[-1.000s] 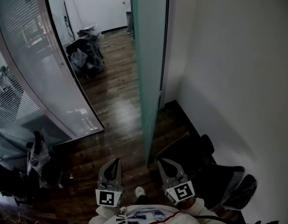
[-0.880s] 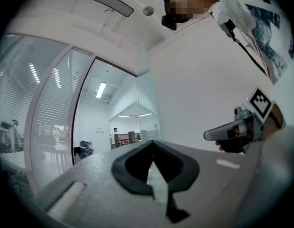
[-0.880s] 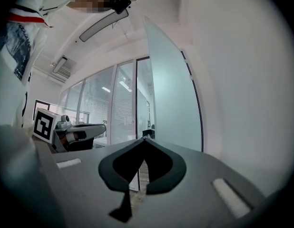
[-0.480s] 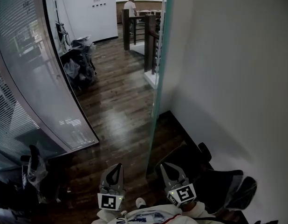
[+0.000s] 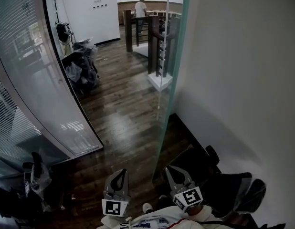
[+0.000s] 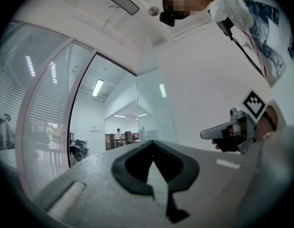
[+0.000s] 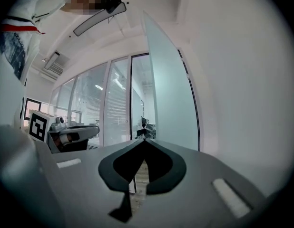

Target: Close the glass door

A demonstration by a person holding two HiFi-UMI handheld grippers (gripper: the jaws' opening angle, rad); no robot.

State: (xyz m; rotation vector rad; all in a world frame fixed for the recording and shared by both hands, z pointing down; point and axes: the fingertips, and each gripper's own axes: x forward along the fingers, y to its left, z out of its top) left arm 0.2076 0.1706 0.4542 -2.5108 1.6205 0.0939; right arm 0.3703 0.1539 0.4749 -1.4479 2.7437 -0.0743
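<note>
Wood floor | glass door edge-on | left gripper, right gripper jaws together (both empty)

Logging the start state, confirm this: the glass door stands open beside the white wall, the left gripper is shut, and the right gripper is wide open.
Wrong: the right gripper is shut too, tips touching with nothing between, as the right gripper view shows. The glass door does stand open beside the white wall, and the left gripper is shut.
</note>
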